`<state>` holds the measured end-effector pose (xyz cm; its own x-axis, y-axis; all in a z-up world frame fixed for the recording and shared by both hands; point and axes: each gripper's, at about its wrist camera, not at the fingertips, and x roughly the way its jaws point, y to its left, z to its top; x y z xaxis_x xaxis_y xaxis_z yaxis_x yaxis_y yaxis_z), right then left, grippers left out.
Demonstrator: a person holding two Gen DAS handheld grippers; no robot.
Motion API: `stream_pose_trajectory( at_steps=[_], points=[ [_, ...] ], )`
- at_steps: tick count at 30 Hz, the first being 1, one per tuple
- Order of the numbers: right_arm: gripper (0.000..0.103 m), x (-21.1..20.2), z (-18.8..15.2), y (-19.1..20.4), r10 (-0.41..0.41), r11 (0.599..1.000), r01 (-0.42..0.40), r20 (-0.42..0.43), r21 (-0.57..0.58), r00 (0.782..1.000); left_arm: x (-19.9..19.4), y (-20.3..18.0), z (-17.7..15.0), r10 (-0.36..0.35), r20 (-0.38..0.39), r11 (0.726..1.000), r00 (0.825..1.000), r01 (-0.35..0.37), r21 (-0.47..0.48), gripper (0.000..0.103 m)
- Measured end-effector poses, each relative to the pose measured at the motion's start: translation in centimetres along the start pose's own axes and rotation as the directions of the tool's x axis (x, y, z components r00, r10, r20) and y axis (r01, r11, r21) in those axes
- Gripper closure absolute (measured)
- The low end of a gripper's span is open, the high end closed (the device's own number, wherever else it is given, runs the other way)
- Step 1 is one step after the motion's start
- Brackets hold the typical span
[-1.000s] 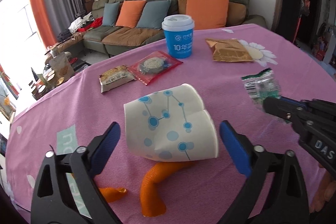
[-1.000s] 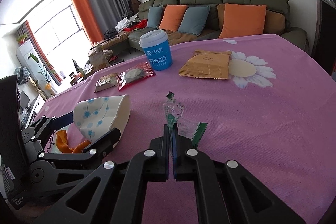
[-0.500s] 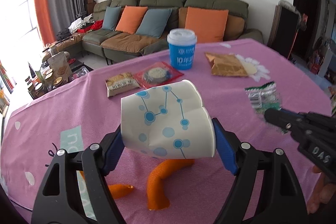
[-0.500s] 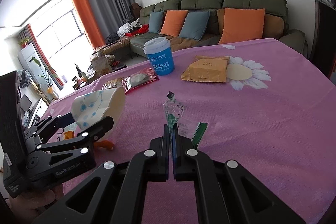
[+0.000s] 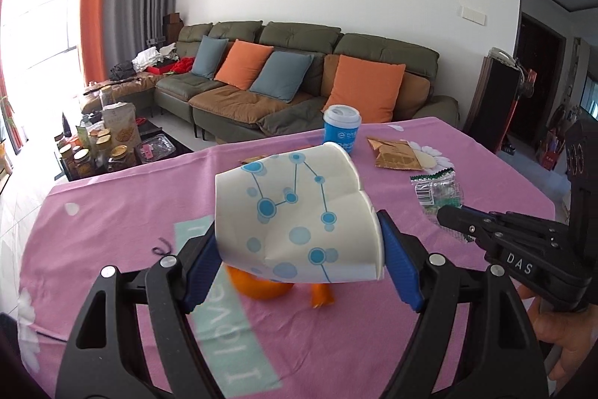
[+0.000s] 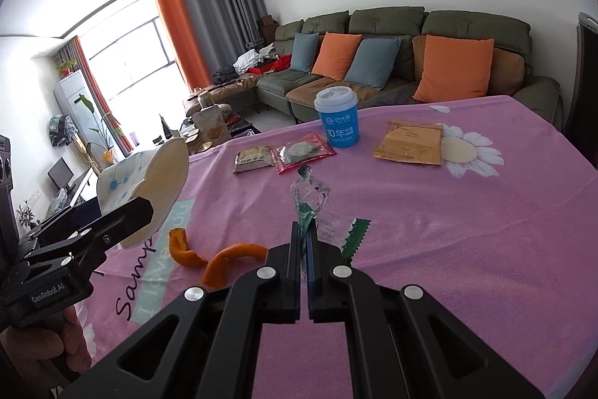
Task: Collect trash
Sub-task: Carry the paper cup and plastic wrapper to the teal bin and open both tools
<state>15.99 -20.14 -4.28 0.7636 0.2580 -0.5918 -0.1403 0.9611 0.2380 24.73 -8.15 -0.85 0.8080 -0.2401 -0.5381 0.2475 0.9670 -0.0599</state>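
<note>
While the left gripper (image 5: 299,249) clamps the crushed cup (image 5: 295,215) mid-frame, clear of the table (image 6: 467,249), the right gripper (image 6: 303,242) pinches a clear wrapper (image 6: 308,197); peel (image 6: 209,258), three packets, perhaps the blue cup (image 6: 338,118), remain uncollected

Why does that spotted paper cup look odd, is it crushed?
Yes, crushed: the paper cup, on its side in the left gripper, shows a deep crease.

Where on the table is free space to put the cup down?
The cloth is bare right of the clear wrapper and below the brown packet. It is crowded around the peels and by the blue cup, beside two snack packets.
</note>
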Motion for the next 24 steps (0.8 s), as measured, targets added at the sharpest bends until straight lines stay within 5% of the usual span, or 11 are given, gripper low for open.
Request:
stream_pose_trajectory(
  at_steps=[13, 24],
  points=[
    [0.102, -2.4, -1.4, 10.1, 0.159, 0.978, -0.158, -0.003, -0.139, 0.987, -10.7, 8.9, -4.7, 0.161, 0.034, 0.981, 0.986, -0.156, -0.114, 0.026],
    [0.102, -2.6, -2.6, 19.8, 0.311, 0.911, -0.316, -0.061, -0.264, 0.948, -20.8, 16.8, -9.3, 0.328, 0.059, 0.924, 0.943, -0.307, -0.227, 0.026]
  ],
)
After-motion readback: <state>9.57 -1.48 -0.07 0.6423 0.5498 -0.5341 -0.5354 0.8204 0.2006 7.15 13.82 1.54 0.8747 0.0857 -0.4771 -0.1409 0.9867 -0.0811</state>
